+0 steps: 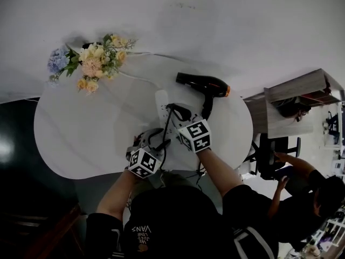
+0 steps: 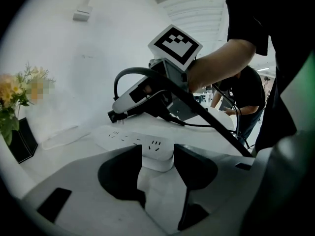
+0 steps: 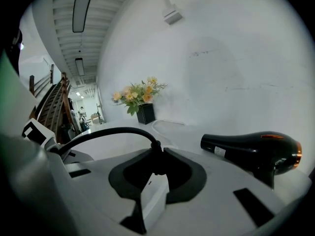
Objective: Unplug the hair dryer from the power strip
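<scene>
A white power strip [image 1: 160, 99] lies in the middle of the round white table [image 1: 81, 139]. My left gripper [image 2: 157, 161] is shut on the strip's near end [image 2: 157, 156], one pad against each side. My right gripper [image 3: 157, 163] is shut on the black plug [image 3: 156, 160], directly over the strip [image 3: 155, 198]. In the left gripper view the plug [image 2: 111, 116] looks slightly above the strip's top; I cannot tell whether its prongs are still in. Its black cord [image 3: 108, 132] arcs away to the left. The black hair dryer [image 1: 204, 84] with an orange rear lies beyond the strip.
A bunch of flowers [image 1: 91, 63] in a black vase stands at the table's far left. A person [image 1: 302, 193] sits by a desk [image 1: 302, 99] to the right of the table. The strip's white lead [image 1: 135, 77] runs toward the flowers.
</scene>
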Tool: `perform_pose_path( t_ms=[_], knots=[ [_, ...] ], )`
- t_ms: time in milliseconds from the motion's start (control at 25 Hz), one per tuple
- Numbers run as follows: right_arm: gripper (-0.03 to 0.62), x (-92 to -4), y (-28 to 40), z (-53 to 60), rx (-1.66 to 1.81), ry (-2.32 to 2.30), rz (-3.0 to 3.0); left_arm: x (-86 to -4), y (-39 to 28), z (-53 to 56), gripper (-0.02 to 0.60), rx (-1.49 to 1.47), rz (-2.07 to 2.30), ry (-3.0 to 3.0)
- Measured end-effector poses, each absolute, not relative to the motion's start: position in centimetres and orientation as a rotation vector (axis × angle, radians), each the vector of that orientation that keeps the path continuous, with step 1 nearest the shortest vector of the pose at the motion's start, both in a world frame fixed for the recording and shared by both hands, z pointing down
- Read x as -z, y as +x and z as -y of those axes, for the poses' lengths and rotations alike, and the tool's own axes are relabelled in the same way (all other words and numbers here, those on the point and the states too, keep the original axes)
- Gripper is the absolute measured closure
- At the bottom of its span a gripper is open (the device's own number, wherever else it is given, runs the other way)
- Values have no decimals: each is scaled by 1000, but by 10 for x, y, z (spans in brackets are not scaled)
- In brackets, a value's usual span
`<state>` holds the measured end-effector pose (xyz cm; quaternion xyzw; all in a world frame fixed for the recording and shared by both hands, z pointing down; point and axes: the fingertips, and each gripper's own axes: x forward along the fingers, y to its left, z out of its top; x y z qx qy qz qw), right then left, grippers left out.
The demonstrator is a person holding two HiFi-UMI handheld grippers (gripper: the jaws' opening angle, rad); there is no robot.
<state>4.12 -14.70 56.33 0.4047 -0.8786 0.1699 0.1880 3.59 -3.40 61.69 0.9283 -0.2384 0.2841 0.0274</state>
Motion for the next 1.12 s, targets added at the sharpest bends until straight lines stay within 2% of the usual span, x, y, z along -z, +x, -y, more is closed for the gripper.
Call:
perform_pose_path(
  t_ms=[600, 920, 1120],
  knots=[
    [517, -525, 43, 122, -524, 1299, 2486, -562, -16, 50, 370, -739, 908, 2839],
    [519, -500, 41, 103, -500, 1385, 2478, -525, -47, 60, 492, -704, 1046, 2840],
    [519, -481, 42, 86, -470, 1447, 2473, -501, -56, 59, 537, -532, 1065, 2856]
  ],
)
